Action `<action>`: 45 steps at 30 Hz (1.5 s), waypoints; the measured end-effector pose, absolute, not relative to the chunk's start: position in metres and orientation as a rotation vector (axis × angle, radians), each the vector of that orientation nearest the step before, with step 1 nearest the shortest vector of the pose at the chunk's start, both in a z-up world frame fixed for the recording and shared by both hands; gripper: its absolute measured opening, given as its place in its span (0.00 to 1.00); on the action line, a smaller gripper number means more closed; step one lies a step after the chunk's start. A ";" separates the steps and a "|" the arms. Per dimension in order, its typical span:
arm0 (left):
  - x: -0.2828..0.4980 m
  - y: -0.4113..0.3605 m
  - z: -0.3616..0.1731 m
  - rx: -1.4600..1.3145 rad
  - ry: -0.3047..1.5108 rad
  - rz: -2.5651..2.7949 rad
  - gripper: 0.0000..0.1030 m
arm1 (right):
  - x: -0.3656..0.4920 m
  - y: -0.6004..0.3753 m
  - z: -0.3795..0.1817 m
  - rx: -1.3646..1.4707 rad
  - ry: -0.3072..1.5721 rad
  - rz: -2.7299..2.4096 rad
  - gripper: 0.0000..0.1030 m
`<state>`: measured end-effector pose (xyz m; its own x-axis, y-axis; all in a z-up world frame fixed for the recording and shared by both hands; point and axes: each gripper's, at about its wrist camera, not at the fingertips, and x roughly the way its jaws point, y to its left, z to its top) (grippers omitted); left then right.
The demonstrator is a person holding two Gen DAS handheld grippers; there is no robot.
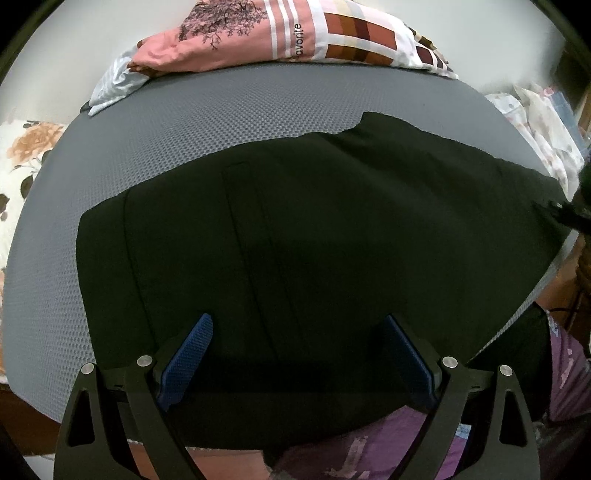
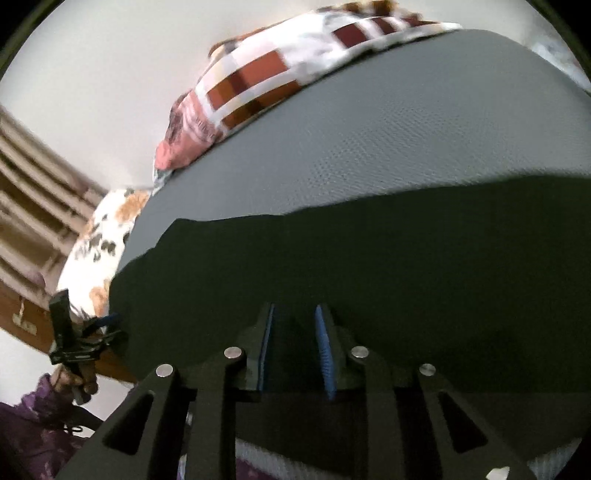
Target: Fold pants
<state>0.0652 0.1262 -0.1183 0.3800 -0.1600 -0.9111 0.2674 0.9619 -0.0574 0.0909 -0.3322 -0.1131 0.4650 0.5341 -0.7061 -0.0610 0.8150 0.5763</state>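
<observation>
Dark pants [image 1: 314, 229] lie spread flat across the grey mesh bed [image 1: 221, 118], filling the middle of the left wrist view from the left side to the right edge. Seam lines run down the cloth in the centre of that frame, and its upper edge is ragged, with a raised corner at upper right.

The left gripper [image 1: 298, 356] sits at the bottom of its frame, jaws spread wide, blue pads [image 1: 192, 354] well apart and nothing between them. It hangs over the near edge of the pants; whether the tips touch the cloth I cannot tell.

In the right wrist view the right gripper [image 2: 295, 349] is at bottom centre, jaws drawn close, only a narrow gap between the blue pads [image 2: 325, 354]. Dark cloth shows in that gap, but whether the pads pinch it I cannot tell. The pants [image 2: 369, 266] cross this frame in a broad dark band, with the bed [image 2: 388, 129] above it.

A patterned pillow [image 1: 295, 33] in pink, white and brown blocks lies at the top of the frame, on the far edge of the bed. A floral cloth [image 1: 26, 166] shows at the left edge. In the right wrist view's lower left, the left gripper [image 2: 85, 332] appears small at the pants' corner, held in a hand [image 2: 74, 380] with a purple sleeve [image 2: 33, 424].
</observation>
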 end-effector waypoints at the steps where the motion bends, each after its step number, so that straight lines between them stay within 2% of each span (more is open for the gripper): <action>1: 0.065 0.126 -0.118 0.108 1.150 -0.272 0.90 | 0.079 -0.340 -0.111 0.568 1.017 0.388 0.24; 6: 0.066 0.123 -0.119 0.118 1.153 -0.277 0.90 | 0.042 -0.339 -0.103 0.626 0.982 0.415 0.24; 9: 0.065 0.120 -0.121 0.151 1.154 -0.278 0.90 | 0.033 -0.323 -0.114 0.556 1.044 0.415 0.23; 12: 0.064 0.120 -0.120 0.154 1.152 -0.280 0.90 | 0.024 -0.342 -0.112 0.683 1.005 0.441 0.25; 19: 0.067 0.124 -0.119 0.114 1.155 -0.279 0.90 | -0.056 -0.499 -0.114 1.124 0.628 0.103 0.25; 26: 0.067 0.125 -0.117 0.088 1.149 -0.288 0.90 | -0.095 -0.595 -0.138 1.268 0.474 -0.110 0.26; 30: 0.068 0.126 -0.117 0.078 1.150 -0.285 0.90 | -0.087 -0.618 -0.152 1.302 0.481 -0.140 0.28; 33: 0.068 0.126 -0.118 0.085 1.148 -0.284 0.90 | -0.074 -0.625 -0.159 1.333 0.481 -0.145 0.34; 38: 0.068 0.124 -0.120 0.109 1.150 -0.280 0.90 | -0.055 -0.622 -0.159 1.335 0.488 -0.108 0.54; 45: 0.067 0.123 -0.121 0.110 1.150 -0.281 0.90 | -0.042 -0.617 -0.152 1.267 0.572 -0.089 0.53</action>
